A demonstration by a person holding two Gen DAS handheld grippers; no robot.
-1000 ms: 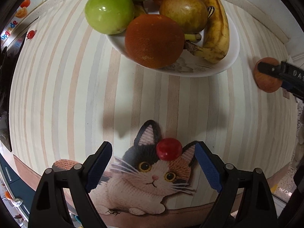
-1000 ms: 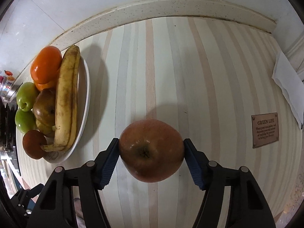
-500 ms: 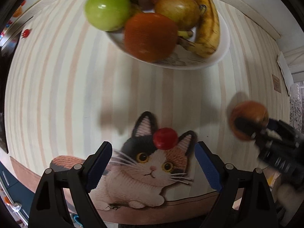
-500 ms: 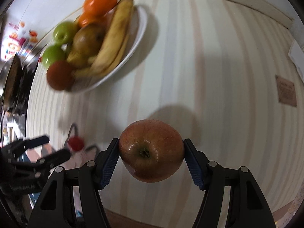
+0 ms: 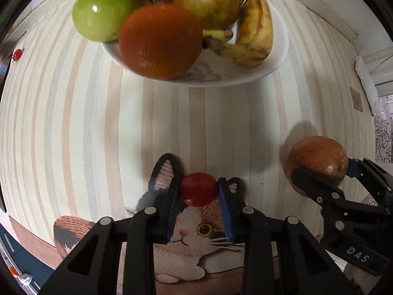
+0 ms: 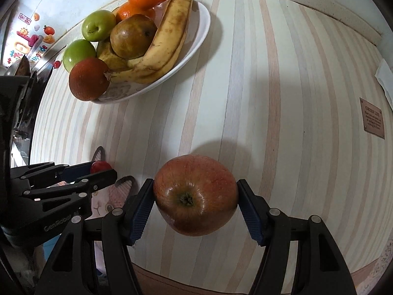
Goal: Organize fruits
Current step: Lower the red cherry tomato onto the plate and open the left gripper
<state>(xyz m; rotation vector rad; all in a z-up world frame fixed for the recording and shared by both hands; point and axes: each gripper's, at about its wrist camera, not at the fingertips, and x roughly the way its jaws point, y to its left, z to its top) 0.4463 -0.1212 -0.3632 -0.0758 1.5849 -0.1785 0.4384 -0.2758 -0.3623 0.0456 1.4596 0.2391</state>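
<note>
While the left tongs (image 5: 198, 191) squeeze a small red fruit (image 5: 198, 188) over the cat mat (image 5: 196, 223), the right tongs (image 6: 196, 205) squeeze a big apple (image 6: 196, 194).

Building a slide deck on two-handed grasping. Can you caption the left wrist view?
Left gripper clamps a small red fruit above the cat mat, fruit bowl ahead.

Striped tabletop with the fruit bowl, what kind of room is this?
Probably a home kitchen: a white ceramic bowl heaped with fruit on a pastel striped tablecloth, colourful magnets on what looks like a fridge door, and a cat-print placemat.
</note>
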